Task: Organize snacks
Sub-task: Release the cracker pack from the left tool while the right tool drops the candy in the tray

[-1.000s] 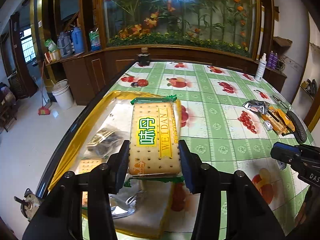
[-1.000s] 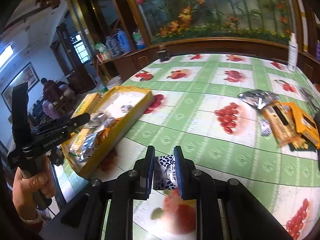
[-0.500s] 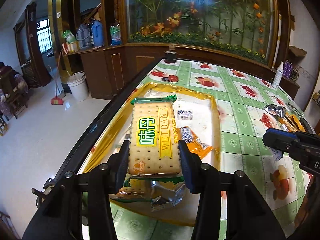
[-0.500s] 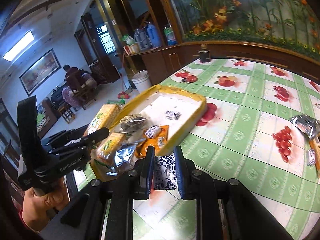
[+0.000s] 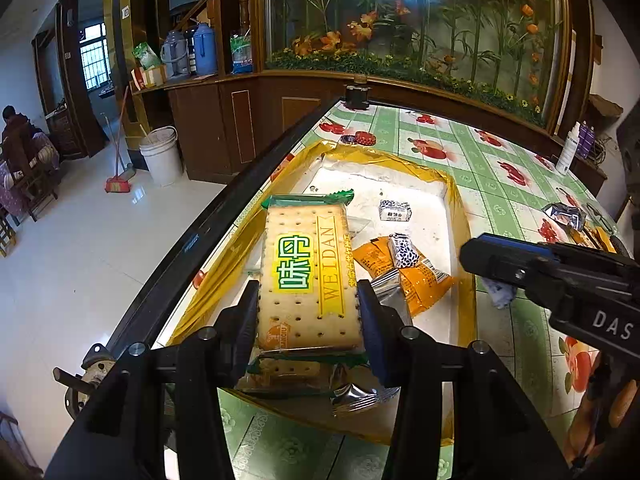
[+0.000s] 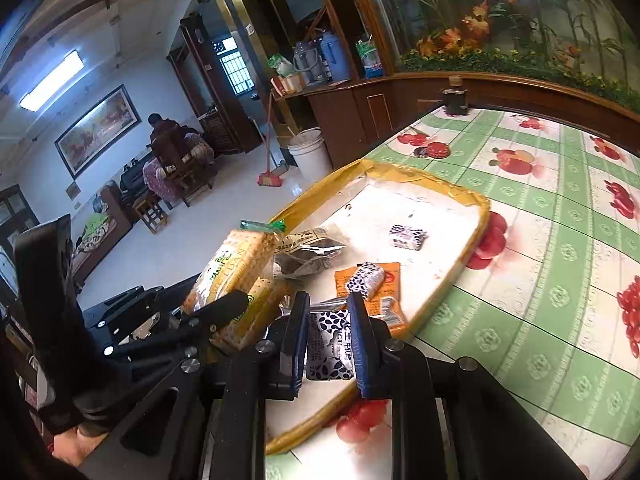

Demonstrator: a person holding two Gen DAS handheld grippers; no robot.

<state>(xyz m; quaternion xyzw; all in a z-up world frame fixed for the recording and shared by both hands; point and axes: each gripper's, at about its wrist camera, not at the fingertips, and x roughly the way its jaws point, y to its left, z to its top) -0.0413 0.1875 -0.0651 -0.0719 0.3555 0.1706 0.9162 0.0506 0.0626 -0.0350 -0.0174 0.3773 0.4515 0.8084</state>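
The left gripper [image 5: 308,312] is clamped on a cracker packet [image 5: 306,276], its pads pressing the packet's two long edges; the wrapper shows a pale perforated biscuit, green Chinese characters on a yellow patch and the word "WEIDAN" down a yellow strip, with green crimped ends. The right gripper [image 6: 328,336] is squeezed tight on a small white candy [image 6: 329,344] speckled dark blue, with Chinese print too small to read. Both hang over the near end of a yellow-rimmed tray [image 5: 466,216] with a white floor, which sits at the edge of a table [image 6: 560,280] covered in a green-checked, fruit-printed cloth. In the tray lie an orange sachet [image 5: 416,280], two more speckled candies [image 5: 395,210] and silver wrappers. On the right gripper's body the letters "DAS" show.
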